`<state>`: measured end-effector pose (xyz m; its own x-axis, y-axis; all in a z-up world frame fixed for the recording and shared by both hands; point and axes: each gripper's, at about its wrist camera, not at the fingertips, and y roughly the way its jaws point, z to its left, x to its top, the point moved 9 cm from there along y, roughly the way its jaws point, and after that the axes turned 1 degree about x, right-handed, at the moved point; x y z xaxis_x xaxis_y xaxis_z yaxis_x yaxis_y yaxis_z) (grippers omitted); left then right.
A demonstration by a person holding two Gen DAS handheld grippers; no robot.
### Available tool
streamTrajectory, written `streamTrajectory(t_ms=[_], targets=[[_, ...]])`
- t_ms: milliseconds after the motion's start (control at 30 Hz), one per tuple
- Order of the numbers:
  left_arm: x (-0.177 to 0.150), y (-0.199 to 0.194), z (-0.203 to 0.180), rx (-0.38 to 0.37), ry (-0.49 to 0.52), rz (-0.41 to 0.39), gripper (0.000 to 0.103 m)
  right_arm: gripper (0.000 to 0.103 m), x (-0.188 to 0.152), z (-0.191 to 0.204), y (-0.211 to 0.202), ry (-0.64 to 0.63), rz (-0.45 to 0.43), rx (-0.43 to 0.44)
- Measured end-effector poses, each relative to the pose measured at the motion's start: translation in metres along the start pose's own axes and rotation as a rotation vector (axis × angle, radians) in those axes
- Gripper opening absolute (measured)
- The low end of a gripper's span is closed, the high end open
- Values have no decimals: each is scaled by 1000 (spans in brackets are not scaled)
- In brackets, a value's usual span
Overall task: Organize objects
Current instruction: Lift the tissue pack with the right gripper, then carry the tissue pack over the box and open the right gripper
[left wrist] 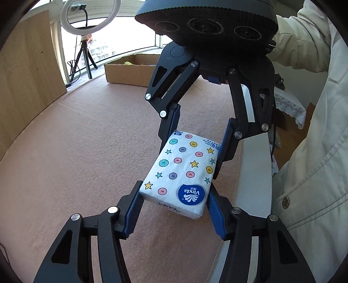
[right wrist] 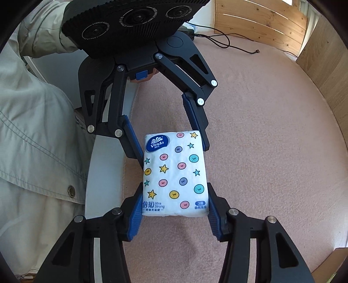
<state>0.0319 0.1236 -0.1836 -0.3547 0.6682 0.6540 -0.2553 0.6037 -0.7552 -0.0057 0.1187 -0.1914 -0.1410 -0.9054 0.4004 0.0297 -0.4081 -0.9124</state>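
White plastic printed with stars and coloured dots wraps the tissue pack (left wrist: 181,172), which hangs above the pink blanket (left wrist: 87,141), pinched at both ends. The left gripper (left wrist: 174,202) presses its blue pads against the end bearing the Vinda logo, while the right gripper (right wrist: 174,206) clamps the opposite end with the Xtra Strong print. The two tools face each other across the pack. Further off, a cardboard box (left wrist: 128,71) sits near the window, beside a ring light (left wrist: 87,15) on a tripod.
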Motion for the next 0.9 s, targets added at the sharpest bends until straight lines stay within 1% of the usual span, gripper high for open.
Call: streamTrajectory(t_ms=[67, 300, 467, 533, 633, 767, 900], targets=[[10, -11, -2, 14, 6, -9, 59, 47, 9, -6, -12, -17, -11, -15], [46, -38, -8, 97, 58, 3, 59, 47, 18, -7, -52, -92, -46, -74], [74, -41, -11, 145, 80, 9, 59, 47, 18, -14, -67, -133, -74, -108], [91, -34, -12, 162, 94, 12, 59, 47, 11, -18, -74, -144, -80, -124], [119, -18, -16, 171, 114, 16, 59, 47, 0, -36, -84, -153, -86, -143], [169, 20, -18, 172, 138, 19, 59, 47, -39, -52, -108, -140, -85, -179], [224, 65, -20, 153, 175, 27, 59, 47, -87, -71, -137, -96, -88, -217]])
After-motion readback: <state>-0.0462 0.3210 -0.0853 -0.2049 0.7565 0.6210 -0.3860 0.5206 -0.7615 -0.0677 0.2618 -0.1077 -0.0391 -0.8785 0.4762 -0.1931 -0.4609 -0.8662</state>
